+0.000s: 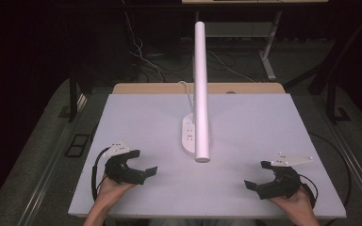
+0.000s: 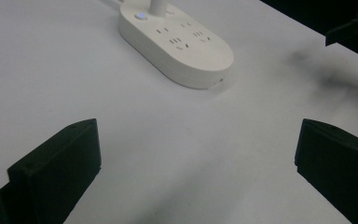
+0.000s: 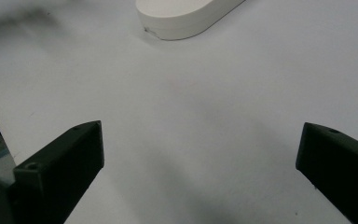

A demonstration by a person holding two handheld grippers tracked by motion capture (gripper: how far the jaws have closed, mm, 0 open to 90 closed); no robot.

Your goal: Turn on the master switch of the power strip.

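Two hands reached in from the near edge of the white counter (image 1: pixel 146 117), each holding a black gripper low over the surface. At the person's left, the left gripper (image 1: pixel 143 165) had its jaws spread wide with nothing between them, pointing toward the middle of the counter. At the right, the right gripper (image 1: pixel 257 175) was likewise wide open and empty, its jaws turned inward toward the other. Each carried a grey three-cornered plate on top, and a cable trailed from each.

Between the two grippers and farther from the person lay a white oval power strip (image 1: pixel 190 134) with several sockets on its top face, near the middle of the counter and well apart from both grippers. A white tube (image 1: pixel 201 89) rose from the strip's far end and leaned toward the camera. A white cord (image 1: pixel 187 89) ran from the strip toward the counter's far edge.

From the left gripper view, the power strip (image 2: pixel 177 49) lay ahead and slightly left of the gap between the jaws, a small lit button near its far end; the right gripper showed dark at the upper right edge. From the right gripper view, the rounded near end of the strip (image 3: pixel 182 16) sat ahead, beyond the jaws.
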